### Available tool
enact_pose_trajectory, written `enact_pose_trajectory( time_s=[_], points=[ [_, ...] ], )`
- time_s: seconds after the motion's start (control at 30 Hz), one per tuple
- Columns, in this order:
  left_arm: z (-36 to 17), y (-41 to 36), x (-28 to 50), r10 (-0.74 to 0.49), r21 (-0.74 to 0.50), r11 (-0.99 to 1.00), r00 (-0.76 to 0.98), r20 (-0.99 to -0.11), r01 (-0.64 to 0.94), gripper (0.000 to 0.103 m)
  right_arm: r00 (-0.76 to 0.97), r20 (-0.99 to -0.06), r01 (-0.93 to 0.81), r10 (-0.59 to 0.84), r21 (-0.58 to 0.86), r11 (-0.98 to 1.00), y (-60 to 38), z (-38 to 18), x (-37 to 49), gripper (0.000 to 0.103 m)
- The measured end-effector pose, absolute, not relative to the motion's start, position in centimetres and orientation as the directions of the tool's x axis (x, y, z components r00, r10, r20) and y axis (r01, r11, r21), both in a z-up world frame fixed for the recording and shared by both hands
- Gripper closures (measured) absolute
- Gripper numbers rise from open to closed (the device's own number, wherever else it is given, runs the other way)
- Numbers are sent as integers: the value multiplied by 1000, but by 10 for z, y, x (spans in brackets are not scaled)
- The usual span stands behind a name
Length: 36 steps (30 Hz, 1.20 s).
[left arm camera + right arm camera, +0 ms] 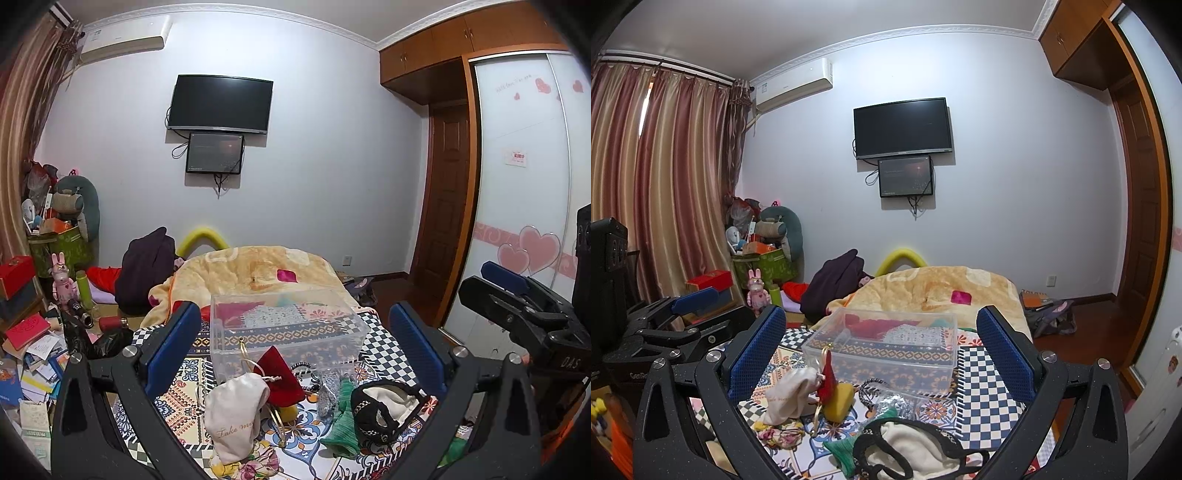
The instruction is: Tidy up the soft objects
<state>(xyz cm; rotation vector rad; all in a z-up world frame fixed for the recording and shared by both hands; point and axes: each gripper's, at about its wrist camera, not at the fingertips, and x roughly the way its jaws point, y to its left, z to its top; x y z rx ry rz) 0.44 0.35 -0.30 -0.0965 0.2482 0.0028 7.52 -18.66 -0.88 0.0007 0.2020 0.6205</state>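
Note:
A heap of soft things lies on the patterned bedspread [384, 343]: a white drawstring pouch [232, 413], a red velvet pouch [280, 376], a green cloth [343, 424], a black-and-cream cloth [384, 410] and a yellow sponge [840, 400]. A clear plastic box [284, 325] stands just behind them; it also shows in the right wrist view [886, 347]. My left gripper [295, 347] is open and empty above the heap. My right gripper [881, 352] is open and empty, also above the heap, and shows at the right edge of the left view [517, 302].
A rolled orange blanket [251, 269] lies behind the box. A dark garment [147, 266] sits at its left. Boxes, books and toys [44, 314] crowd the floor left of the bed. A wardrobe [524, 184] stands to the right.

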Motion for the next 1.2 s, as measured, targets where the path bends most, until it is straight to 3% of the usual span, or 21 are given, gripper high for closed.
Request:
enact_pose_trajectory(
  time_s=[1.2],
  points=[
    [-10,5,4,-16,-107,994,963,-269,-14,0,791,-210,-574,575,70,816,-186,-11,76,0]
  ],
)
